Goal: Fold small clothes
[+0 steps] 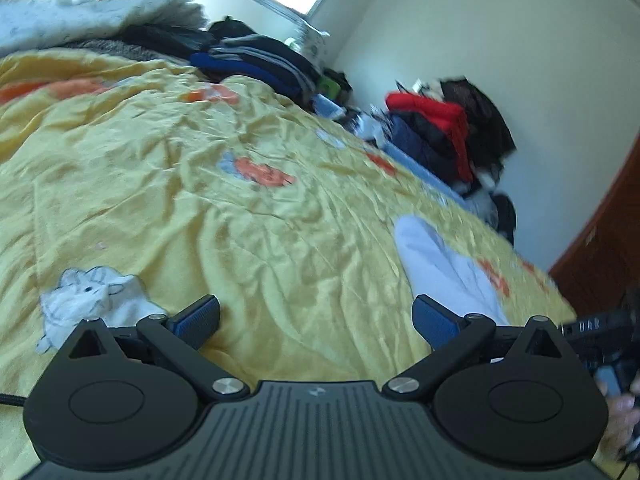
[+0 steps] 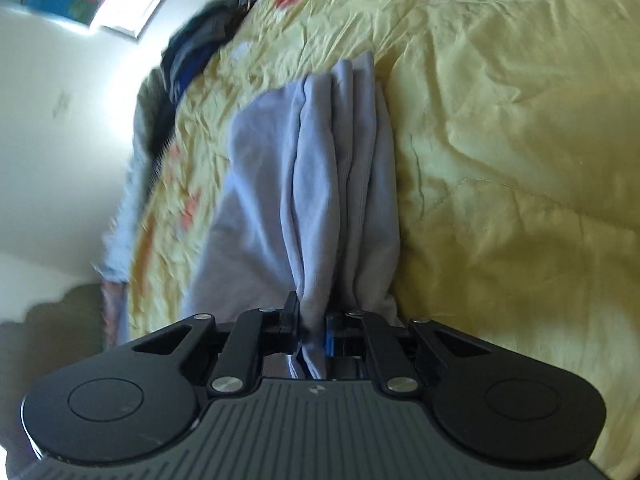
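A pale lavender small garment point(image 2: 312, 184) lies stretched in long folds over the yellow bedspread point(image 2: 520, 160). My right gripper point(image 2: 313, 322) is shut on its near edge, the cloth bunched between the pads. In the left wrist view the same garment point(image 1: 440, 268) lies at the right, just beyond my right finger point(image 1: 434, 320). My left gripper point(image 1: 316, 316) stands open above the bedspread point(image 1: 200, 160) with nothing between its fingers. A small white garment with a printed animal point(image 1: 92, 300) lies by the left finger point(image 1: 198, 318).
Stacks of dark folded clothes point(image 1: 256, 60) sit at the far side of the bed. A heap with a red jacket point(image 1: 432, 120) stands against the wall. A wooden door point(image 1: 608, 240) is at the right. A hand on the other gripper point(image 1: 616, 360) shows at the right edge.
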`<state>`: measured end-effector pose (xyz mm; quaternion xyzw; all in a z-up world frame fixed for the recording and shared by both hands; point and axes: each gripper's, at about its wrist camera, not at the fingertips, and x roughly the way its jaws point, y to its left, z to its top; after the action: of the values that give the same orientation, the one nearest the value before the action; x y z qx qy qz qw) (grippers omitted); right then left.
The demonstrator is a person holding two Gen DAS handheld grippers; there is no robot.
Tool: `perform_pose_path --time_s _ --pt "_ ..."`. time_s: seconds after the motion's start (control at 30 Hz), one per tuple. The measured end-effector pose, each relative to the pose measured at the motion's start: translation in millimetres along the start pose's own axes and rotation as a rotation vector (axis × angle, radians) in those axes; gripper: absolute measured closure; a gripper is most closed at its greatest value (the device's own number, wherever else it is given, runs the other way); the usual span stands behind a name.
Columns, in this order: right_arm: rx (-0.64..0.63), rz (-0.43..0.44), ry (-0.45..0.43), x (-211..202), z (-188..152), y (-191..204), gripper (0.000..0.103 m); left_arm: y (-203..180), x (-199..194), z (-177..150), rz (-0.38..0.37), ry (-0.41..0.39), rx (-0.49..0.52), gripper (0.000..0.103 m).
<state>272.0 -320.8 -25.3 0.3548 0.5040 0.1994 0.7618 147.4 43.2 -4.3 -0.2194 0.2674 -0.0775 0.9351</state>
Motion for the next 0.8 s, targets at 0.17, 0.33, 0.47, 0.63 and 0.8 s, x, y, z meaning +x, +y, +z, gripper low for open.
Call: perform_pose_path --time_s 0.17,0.33,0.47,0.63,0.8 --pt "0.046 -0.011 0.007 -12 13 1 0.074 -73 -17 -20 -0.023 -0.073 0.435 0.000" --pt "0.044 0.005 -0.223 -40 34 23 0.057 -106 1 -42 0.048 0.027 0.594 0.000" --pt "0.051 0.103 -0.164 -5 65 40 0.039 -122 3 -46 0.000 0.031 0.655 0.000" --pt "0.152 0.029 -0.117 47 100 23 0.049 -116 33 -37 0.173 0.054 0.628 0.000" --pt "0.265 0.059 -0.124 43 91 -14 0.082 -110 32 -35 0.192 0.068 0.597 0.000"
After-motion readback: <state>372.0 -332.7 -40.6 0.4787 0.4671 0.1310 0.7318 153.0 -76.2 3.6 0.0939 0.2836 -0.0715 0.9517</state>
